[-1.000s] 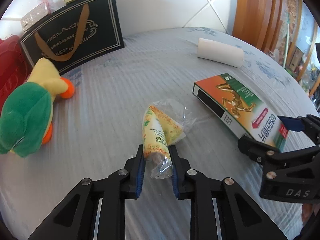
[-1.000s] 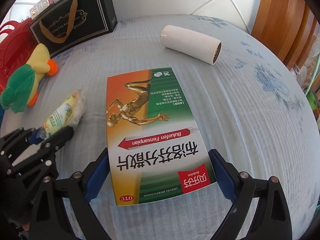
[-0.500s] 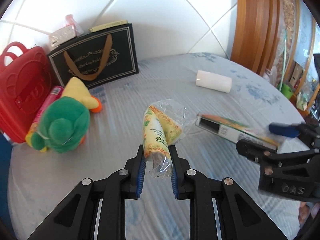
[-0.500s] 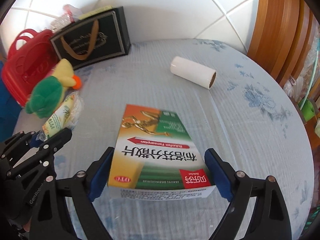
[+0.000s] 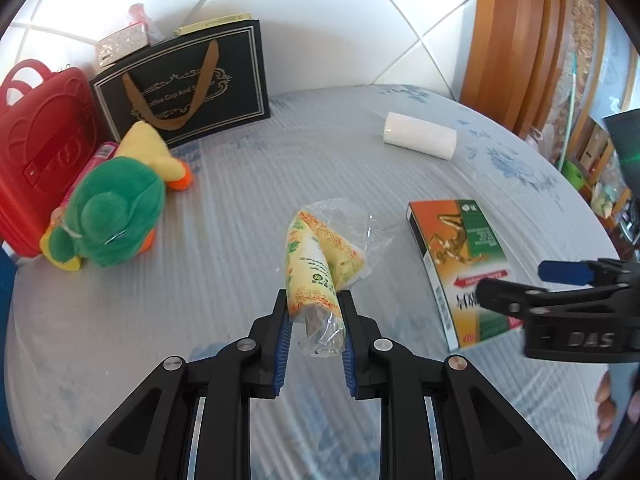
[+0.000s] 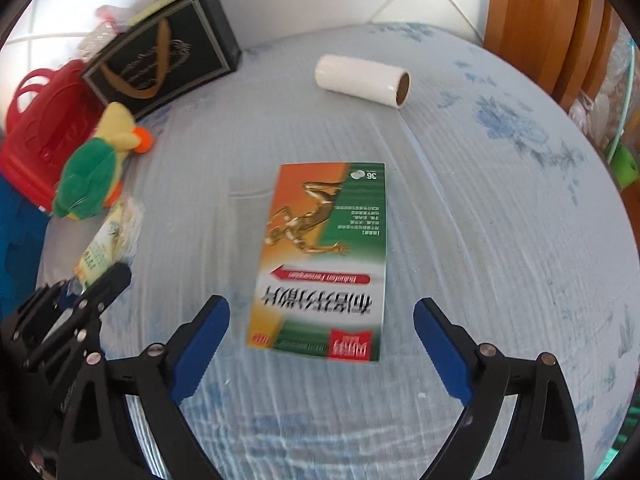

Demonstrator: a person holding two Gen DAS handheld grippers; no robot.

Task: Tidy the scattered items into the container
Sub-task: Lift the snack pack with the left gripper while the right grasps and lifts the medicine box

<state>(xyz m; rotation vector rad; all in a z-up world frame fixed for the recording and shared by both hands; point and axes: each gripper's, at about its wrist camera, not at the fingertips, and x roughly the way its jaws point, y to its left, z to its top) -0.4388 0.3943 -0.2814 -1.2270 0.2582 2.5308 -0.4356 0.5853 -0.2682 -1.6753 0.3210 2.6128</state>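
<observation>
A home, by the look of it. White wall tiles [image 5: 328, 8] and a wooden door frame [image 5: 516, 40] back a round desk [image 5: 240, 208] under a floral cloth. A plush toy [image 5: 108, 216] lies near the desk's left edge.

I see the medicine box [image 6: 324, 256] lying mid-table [image 6: 480, 240], paper roll [image 6: 362, 80] behind it, plush duck [image 6: 94, 168] and gift bag [image 6: 160, 48] far left.
</observation>
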